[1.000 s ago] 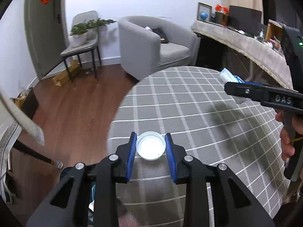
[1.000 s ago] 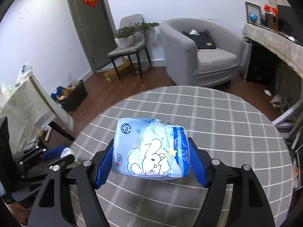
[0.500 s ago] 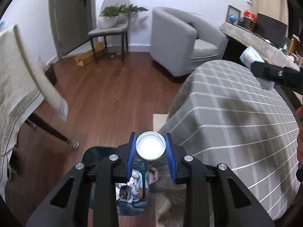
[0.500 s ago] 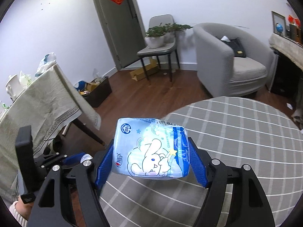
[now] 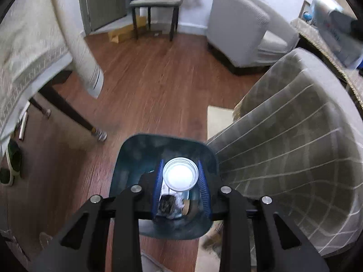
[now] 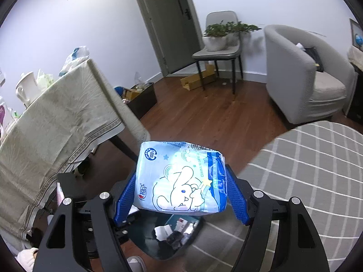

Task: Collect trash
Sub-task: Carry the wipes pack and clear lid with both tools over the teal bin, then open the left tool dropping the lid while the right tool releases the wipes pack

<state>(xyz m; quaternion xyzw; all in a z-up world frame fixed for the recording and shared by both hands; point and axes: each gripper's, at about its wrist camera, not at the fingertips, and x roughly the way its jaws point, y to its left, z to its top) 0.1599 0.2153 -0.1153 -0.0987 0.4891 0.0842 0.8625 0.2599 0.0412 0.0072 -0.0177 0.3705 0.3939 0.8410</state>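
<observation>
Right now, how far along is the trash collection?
Done: scraps already lie in the dark blue bin. In hand: the left tool holds a white round lid over it; the right tool grips a blue tissue pack. Left: dropping both.

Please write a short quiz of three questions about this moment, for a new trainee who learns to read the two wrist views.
1. True or false: the left gripper holds a white cap directly above the open trash bin.
2. Multiple choice: what does the right gripper hold? A) a glass bottle B) a light blue tissue pack with a cartoon rabbit C) nothing
3. Fill in: the table with the grey checked cloth stands ____ the bin.

Key: 1. True; the bin, already holding some trash, shows below the cap. 2. B. 3. Beside; the cloth hangs down next to the bin's rim.
</observation>
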